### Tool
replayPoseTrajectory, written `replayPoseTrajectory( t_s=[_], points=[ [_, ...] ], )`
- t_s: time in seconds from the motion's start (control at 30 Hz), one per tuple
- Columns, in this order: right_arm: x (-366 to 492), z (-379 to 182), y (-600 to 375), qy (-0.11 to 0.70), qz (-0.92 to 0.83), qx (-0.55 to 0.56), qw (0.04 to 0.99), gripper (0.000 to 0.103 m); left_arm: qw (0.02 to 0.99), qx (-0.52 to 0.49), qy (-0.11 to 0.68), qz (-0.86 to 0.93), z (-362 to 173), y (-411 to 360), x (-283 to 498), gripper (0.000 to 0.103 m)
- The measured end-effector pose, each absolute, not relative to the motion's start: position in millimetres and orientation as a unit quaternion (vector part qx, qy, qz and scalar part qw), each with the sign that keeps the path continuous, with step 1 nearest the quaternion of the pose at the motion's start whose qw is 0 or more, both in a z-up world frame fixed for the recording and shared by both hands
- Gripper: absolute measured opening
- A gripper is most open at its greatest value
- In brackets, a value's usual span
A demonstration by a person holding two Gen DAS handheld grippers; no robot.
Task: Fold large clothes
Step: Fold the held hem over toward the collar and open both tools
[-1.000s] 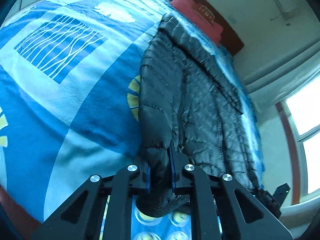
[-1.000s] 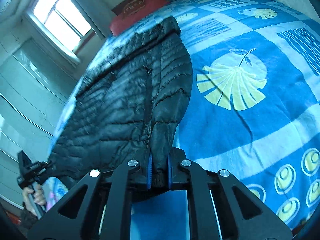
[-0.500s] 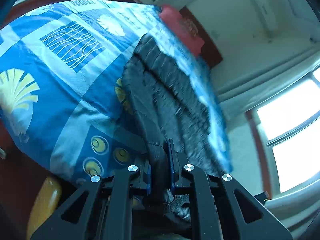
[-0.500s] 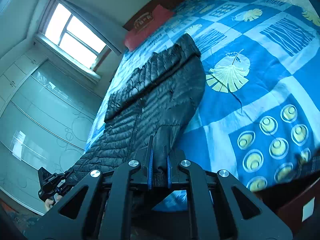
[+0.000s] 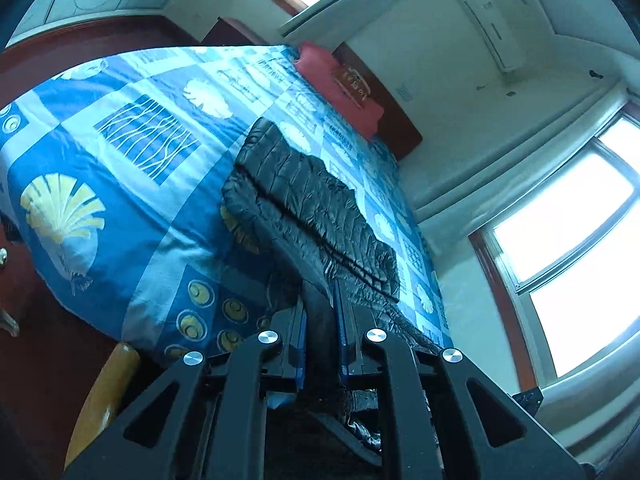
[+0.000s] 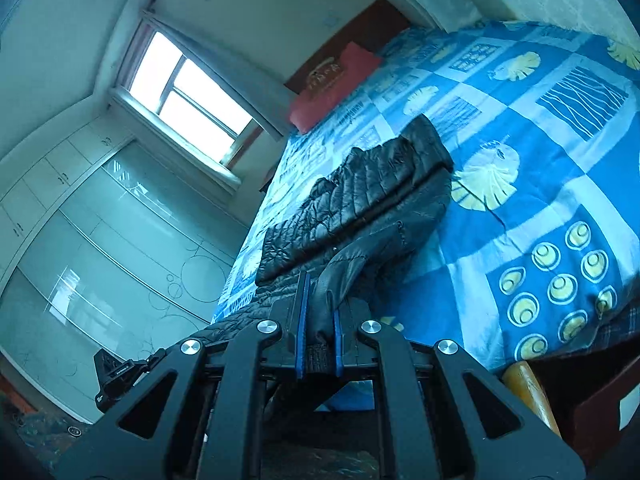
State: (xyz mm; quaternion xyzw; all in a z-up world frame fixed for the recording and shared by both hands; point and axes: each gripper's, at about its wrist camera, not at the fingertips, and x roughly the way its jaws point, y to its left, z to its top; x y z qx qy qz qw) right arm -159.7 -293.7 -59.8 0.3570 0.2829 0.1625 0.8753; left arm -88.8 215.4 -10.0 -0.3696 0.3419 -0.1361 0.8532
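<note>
We had the left gripper (image 5: 321,334) clamped on a cuff of the black puffer jacket (image 5: 316,204), the right gripper (image 6: 319,322) pinched on another cuff. Jacket lay stretched along the blue patterned bedspread (image 5: 132,184), near end pulled off the bed's foot edge. Red pillow (image 6: 334,84) sat at the headboard.

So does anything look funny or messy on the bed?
Only the black puffer jacket: its near end is dragged off the edge of the bed, pinched in the left gripper and right gripper. Nothing looks torn or spilled.
</note>
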Motion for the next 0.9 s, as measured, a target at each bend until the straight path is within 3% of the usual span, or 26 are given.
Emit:
replayPoseTrajectory(
  t_s=[0.4,0.7,0.9],
  points=[
    [-72,-42,-306,0.255,0.198,0.392,0.861,0.010,0.861,-0.355,0.331,-0.155,6,227,-2,0.011],
    [79,-45,-301,0.271,0.203,0.413,0.845,0.010,0.858,-0.328,0.359,-0.166,-5,209,130,0.011],
    [184,-85,-313,0.298,0.166,0.458,0.821,0.010,0.851,-0.327,0.388,-0.135,-31,199,234,0.011]
  ],
)
